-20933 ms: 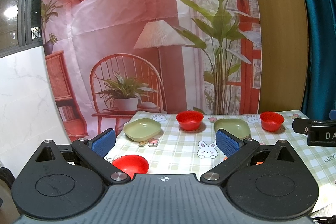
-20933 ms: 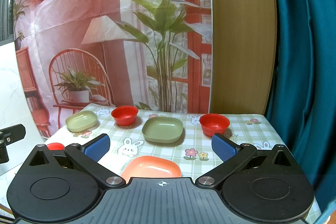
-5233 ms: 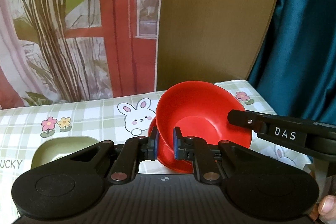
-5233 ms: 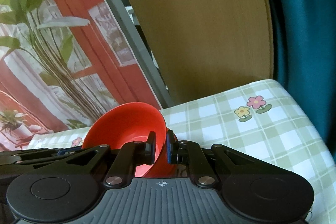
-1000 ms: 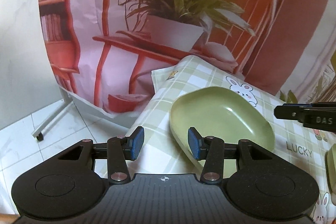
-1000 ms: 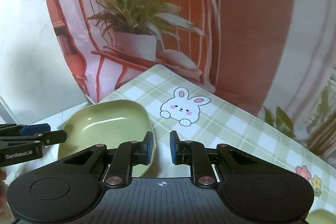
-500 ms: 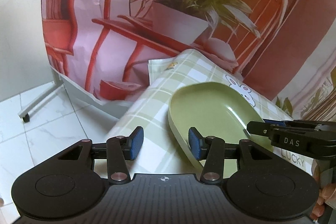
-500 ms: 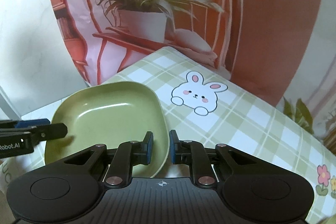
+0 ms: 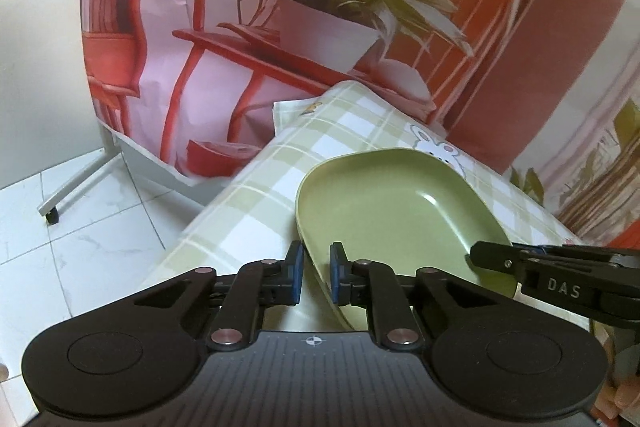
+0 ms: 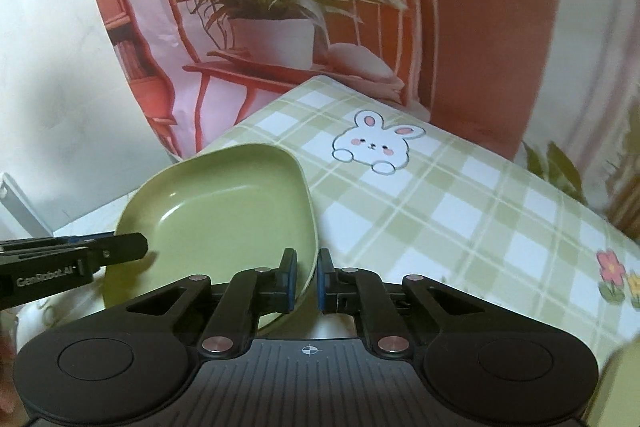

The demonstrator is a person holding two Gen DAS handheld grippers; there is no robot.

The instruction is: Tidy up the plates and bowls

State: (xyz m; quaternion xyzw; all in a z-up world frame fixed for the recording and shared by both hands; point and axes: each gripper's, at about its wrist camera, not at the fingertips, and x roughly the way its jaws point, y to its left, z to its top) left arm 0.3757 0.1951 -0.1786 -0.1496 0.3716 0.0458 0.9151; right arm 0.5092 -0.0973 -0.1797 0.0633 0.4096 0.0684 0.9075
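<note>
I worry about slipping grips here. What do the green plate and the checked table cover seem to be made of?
The green plate looks like smooth moulded plastic or melamine: uniform colour, soft glossy highlight, thin rounded rim. Both grippers pinch its rim. The table cover looks like printed vinyl or oilcloth: flat sheen and a crisp fold over the edge, though coated fabric is possible.
</note>
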